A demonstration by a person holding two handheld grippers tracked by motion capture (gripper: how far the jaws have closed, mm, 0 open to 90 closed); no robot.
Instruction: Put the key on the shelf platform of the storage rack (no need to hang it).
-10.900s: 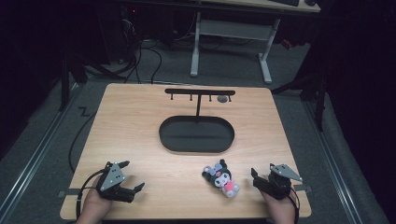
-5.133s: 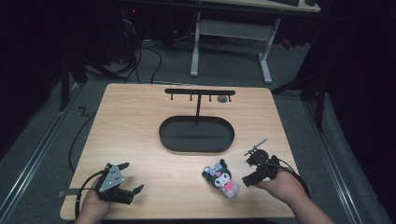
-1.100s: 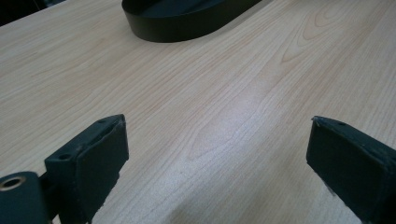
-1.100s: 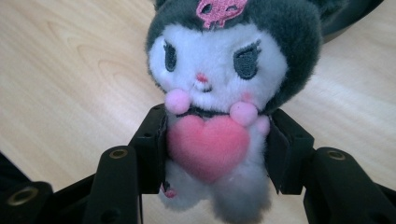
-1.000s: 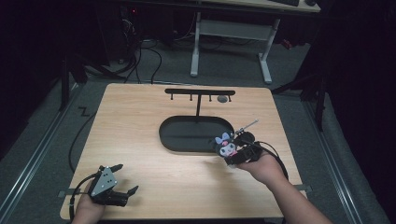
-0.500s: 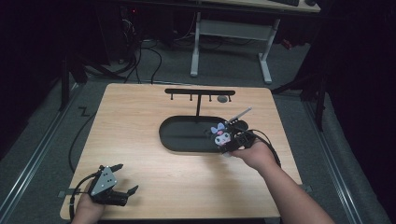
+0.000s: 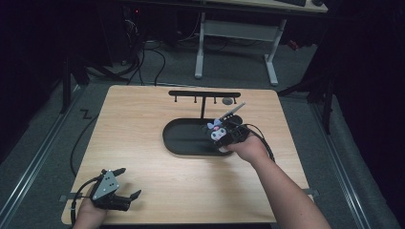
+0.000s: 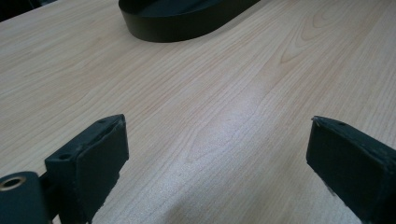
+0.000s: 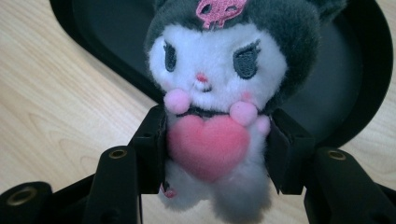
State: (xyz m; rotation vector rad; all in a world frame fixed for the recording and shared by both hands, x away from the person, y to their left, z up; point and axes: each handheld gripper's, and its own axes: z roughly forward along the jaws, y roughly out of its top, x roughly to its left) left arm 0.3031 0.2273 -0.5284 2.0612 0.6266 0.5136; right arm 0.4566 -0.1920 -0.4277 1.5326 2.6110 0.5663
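Note:
A small plush doll (image 9: 219, 88) with a white face, dark hood, pink skull mark and pink heart sits between the jaws of my right gripper (image 9: 215, 149), which is shut on its body. In the high view the doll (image 7: 218, 133) hangs over the right end of the black oval tray (image 7: 184, 138), with the right gripper (image 7: 229, 133) held by a hand. My left gripper (image 7: 125, 183) rests at the table's near left corner, jaws wide open over bare wood (image 8: 210, 135), nothing between them. The tray's rim (image 8: 187, 25) lies ahead of it.
A black T-shaped rack (image 7: 204, 95) with small hooks stands behind the tray, a round grey piece (image 7: 228, 100) by its right arm. Cables trail from both grippers. Beyond the wooden table (image 7: 143, 124) are a dark floor and a white desk frame (image 7: 234, 33).
The right gripper closed on the doll near the table's front right, lifted it and carried it up and left to above the tray's right end. The left gripper barely moved.

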